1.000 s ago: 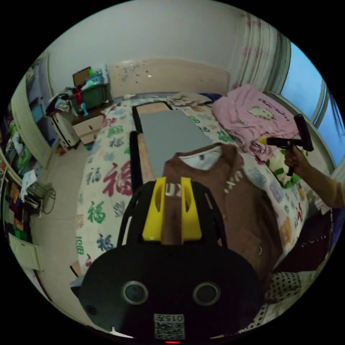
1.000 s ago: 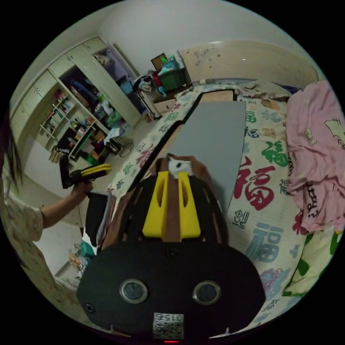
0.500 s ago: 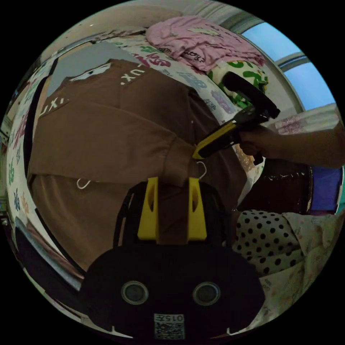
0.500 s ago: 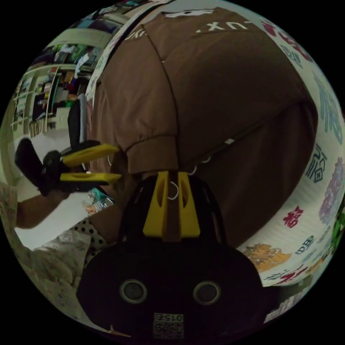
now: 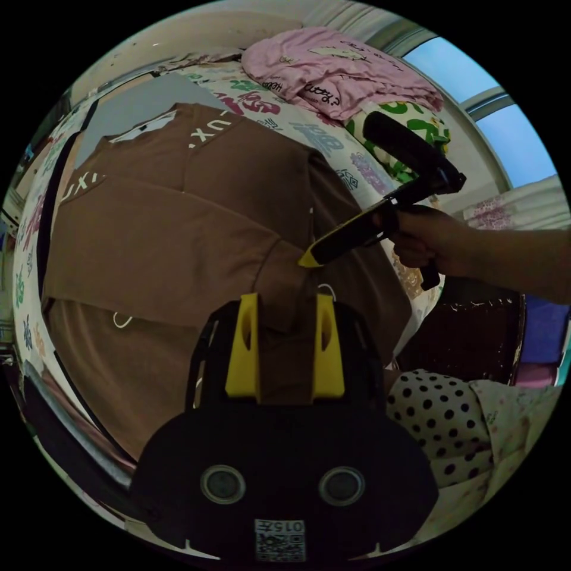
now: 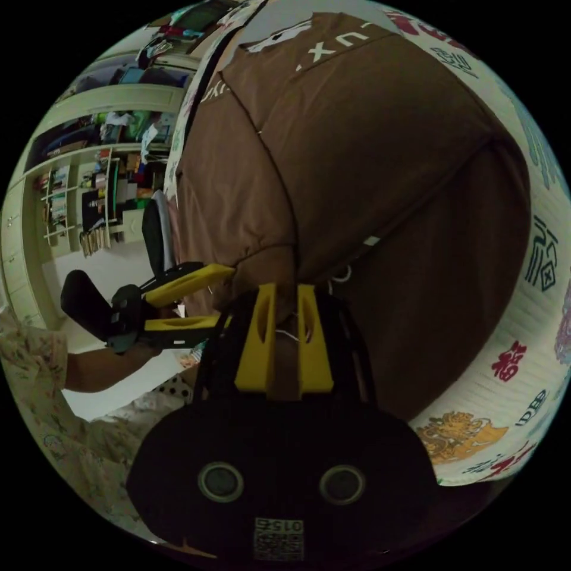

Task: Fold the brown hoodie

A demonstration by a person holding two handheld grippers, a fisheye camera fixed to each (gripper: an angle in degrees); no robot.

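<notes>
The brown hoodie [image 5: 178, 226] lies flat on the bed with both sleeves folded across its front, their cuffs meeting near its hem; in the right gripper view the hoodie [image 6: 369, 148] spreads over the upper half. My left gripper [image 5: 286, 297] is open, its jaws standing either side of a sleeve cuff [image 5: 279, 279]. It also appears from the side as the left gripper [image 6: 225, 295], jaws apart. My right gripper [image 6: 286, 288] has its jaws close together on brown fabric beside a white drawstring [image 6: 342, 275]. Seen from the left, the right gripper [image 5: 306, 260] touches the cuff's edge.
A patterned bedspread [image 6: 535, 333] covers the bed. A grey board [image 5: 131, 101] lies under the hoodie's neck, and a pink blanket [image 5: 333, 65] is heaped beyond. Cluttered shelves [image 6: 77, 196] stand across the room. A window [image 5: 505, 125] is behind the person's forearm [image 5: 511, 262].
Both grippers came down from above the bed to the sleeve cuffs near the hoodie's hem. Since half a second ago the left jaws have spread wider apart.
</notes>
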